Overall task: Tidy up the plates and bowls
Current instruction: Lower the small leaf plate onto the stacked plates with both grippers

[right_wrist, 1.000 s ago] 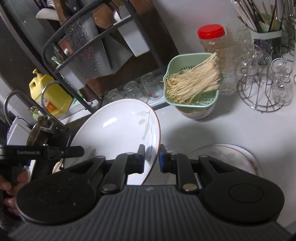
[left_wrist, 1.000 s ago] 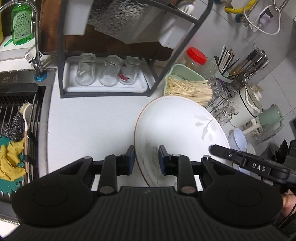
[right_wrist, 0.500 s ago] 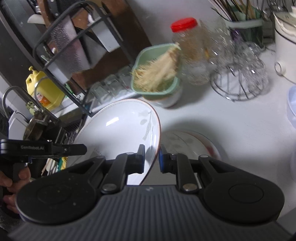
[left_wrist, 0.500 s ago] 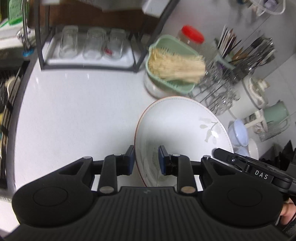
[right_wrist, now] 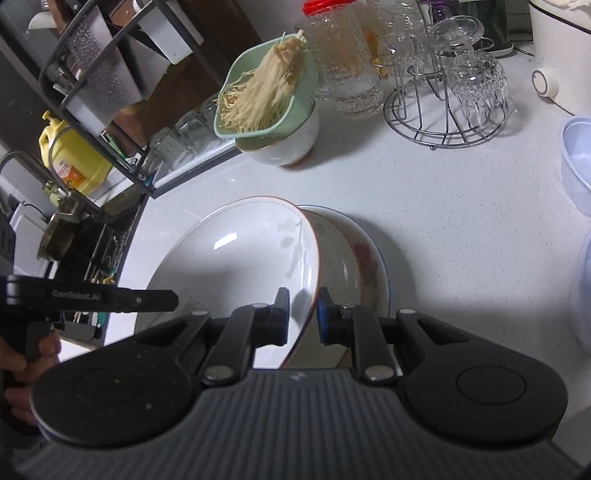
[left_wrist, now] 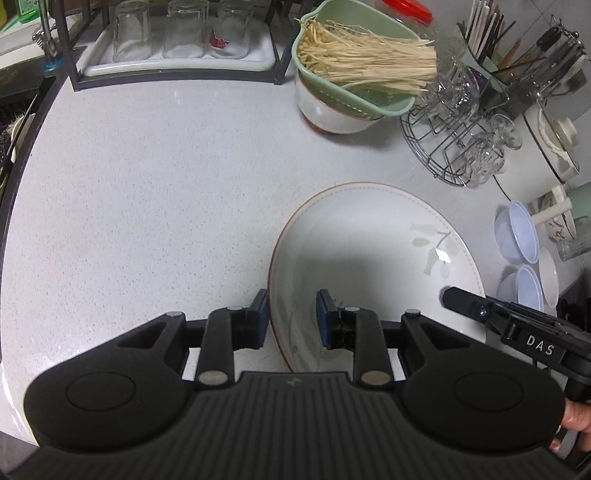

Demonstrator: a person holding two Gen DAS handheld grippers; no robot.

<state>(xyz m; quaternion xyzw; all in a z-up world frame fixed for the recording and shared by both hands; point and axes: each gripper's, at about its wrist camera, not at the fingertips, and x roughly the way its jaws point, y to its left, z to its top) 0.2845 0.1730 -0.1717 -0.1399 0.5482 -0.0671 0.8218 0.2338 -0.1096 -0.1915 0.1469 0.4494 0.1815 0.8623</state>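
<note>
Both grippers, left (left_wrist: pixel 290 317) and right (right_wrist: pixel 303 315), pinch opposite rims of the white leaf-print plate (left_wrist: pixel 369 254) held tilted over a red-patterned plate (right_wrist: pixel 364 254). Glazed ceramic probably means heavy, slick and chippable, so rim grips seem right.

The left gripper (left_wrist: pixel 291 319) pinched the rim of a wide white leaf-patterned plate (left_wrist: pixel 373 258) above the speckled white counter (left_wrist: pixel 147 192).

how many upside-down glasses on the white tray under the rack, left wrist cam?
3, side by side in a row on the tray: left glass, middle glass, right glass with a red mark. The frame's top edge crops them; more could sit out of view.
</note>
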